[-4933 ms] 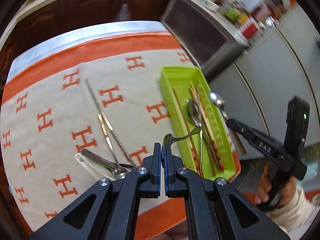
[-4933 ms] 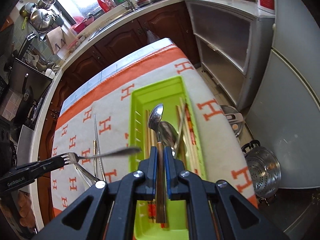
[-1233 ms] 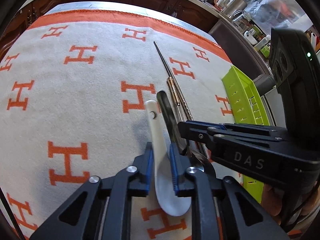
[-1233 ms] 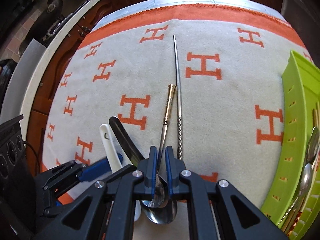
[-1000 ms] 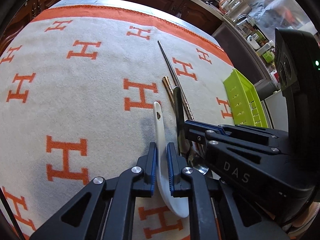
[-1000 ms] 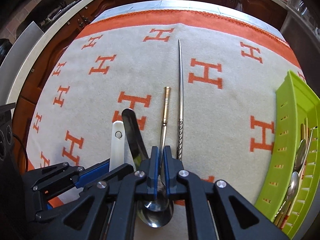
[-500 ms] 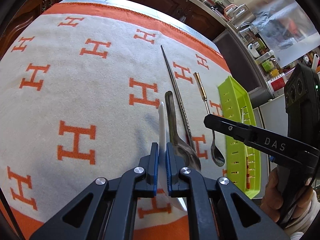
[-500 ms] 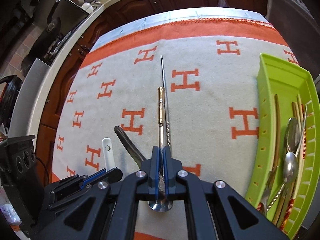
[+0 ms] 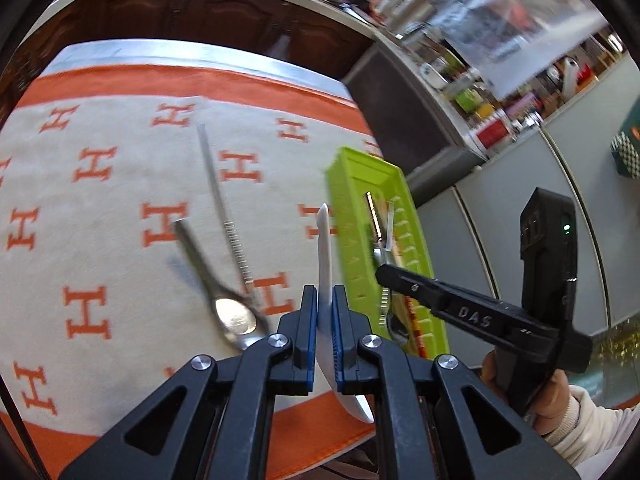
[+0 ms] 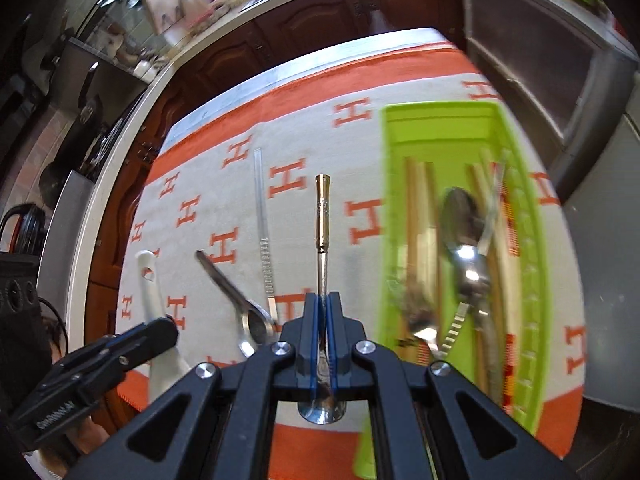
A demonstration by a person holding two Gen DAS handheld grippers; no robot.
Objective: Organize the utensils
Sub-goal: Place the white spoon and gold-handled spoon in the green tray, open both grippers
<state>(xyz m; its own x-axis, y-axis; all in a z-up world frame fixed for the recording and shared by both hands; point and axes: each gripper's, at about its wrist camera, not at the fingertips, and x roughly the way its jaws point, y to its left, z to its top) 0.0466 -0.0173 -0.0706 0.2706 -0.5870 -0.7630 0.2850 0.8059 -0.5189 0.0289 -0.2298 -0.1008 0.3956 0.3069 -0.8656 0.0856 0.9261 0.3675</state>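
Note:
My left gripper (image 9: 324, 304) is shut on a white ceramic spoon (image 9: 323, 240), held above the cloth with its handle pointing away from me. Just to its right, my right gripper (image 9: 390, 276) hovers over the green tray (image 9: 348, 200). In the right wrist view, the right gripper (image 10: 323, 312) is shut on a gold-handled spoon (image 10: 322, 208), left of the green tray (image 10: 440, 120). That tray holds chopsticks, spoons and a fork. The left gripper (image 10: 168, 328) with the white spoon (image 10: 146, 280) is at the lower left. A steel spoon (image 9: 224, 300) and a twisted metal rod (image 9: 224, 216) lie on the cloth.
A white cloth with orange H marks (image 9: 120, 200) covers the table. Dark wooden cabinets (image 9: 240, 20) run along the far side. A grey cabinet (image 9: 500, 220) stands beyond the table's right edge. A hand in a pale sleeve (image 9: 560, 400) holds the right gripper.
Both grippers have lifted off the cloth with their spoons and moved right toward the green tray. The steel spoon and the rod stay on the cloth.

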